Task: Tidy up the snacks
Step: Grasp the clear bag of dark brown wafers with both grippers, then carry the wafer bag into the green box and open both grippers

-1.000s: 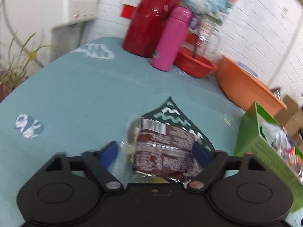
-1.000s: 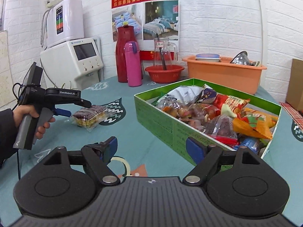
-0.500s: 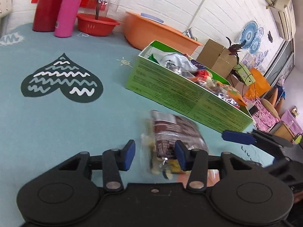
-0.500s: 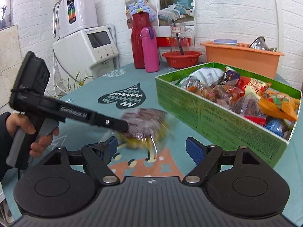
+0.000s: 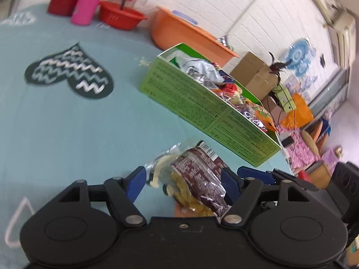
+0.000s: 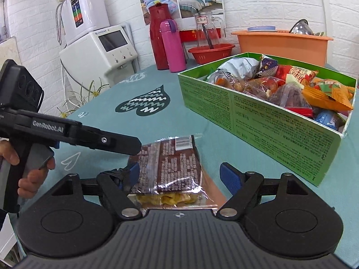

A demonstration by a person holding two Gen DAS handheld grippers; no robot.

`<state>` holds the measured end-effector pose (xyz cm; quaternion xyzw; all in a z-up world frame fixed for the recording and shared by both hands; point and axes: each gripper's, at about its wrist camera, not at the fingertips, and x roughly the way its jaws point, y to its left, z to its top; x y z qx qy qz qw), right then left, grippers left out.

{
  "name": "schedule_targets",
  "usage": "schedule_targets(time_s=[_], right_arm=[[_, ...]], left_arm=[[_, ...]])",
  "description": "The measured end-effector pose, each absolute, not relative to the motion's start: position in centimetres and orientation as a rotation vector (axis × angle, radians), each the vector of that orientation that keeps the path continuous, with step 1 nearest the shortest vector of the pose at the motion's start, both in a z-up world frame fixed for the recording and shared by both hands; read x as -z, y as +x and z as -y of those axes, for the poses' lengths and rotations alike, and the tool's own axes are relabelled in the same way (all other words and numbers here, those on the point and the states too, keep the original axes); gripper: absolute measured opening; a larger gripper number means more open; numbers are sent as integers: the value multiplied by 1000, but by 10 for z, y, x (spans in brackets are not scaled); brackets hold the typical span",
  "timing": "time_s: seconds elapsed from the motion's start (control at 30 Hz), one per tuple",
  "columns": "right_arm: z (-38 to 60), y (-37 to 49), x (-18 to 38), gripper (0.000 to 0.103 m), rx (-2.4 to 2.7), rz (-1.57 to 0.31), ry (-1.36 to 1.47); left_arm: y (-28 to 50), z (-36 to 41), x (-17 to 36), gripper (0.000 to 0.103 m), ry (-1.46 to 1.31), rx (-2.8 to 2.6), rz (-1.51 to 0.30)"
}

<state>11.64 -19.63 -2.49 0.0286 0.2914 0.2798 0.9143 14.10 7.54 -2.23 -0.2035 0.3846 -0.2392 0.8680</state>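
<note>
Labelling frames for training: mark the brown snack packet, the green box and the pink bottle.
brown snack packet point(image 6: 172, 163), right wrist view, printed face
green box point(image 6: 269, 121), right wrist view, near side wall
pink bottle point(image 6: 172, 47), right wrist view, body

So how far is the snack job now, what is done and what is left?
Done: the green box already holds many snacks. In hand: one brown snack bag lies on the table outside the box, between the opening jaws of the left gripper, not gripped; the right gripper is open just before it. Left: grip this bag and put it in the box.
</note>
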Motion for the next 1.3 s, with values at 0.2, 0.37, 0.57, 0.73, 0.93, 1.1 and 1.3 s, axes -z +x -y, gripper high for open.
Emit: schedule_targets(time_s=[0.2, 0.37, 0.57, 0.73, 0.93, 1.1, 1.3], right_arm=[[198, 123, 30, 103, -610, -616, 58], [197, 120, 30, 98, -696, -644, 115], [204, 117, 31, 100, -692, -650, 118], [197, 115, 33, 88, -667, -637, 89], [204, 107, 6, 80, -621, -533, 56], [218, 109, -26, 80, -578, -414, 57], [238, 124, -49, 80, -488, -320, 81]], left_arm=[[115, -82, 19, 103, -486, 490, -787], [121, -63, 24, 101, -443, 504, -807], [123, -56, 27, 100, -436, 501, -809], [120, -47, 21, 56, -415, 482, -789], [121, -37, -11, 55, -391, 525, -698], [132, -18, -50, 55, -332, 567, -605], [166, 13, -75, 55, -285, 622, -561]])
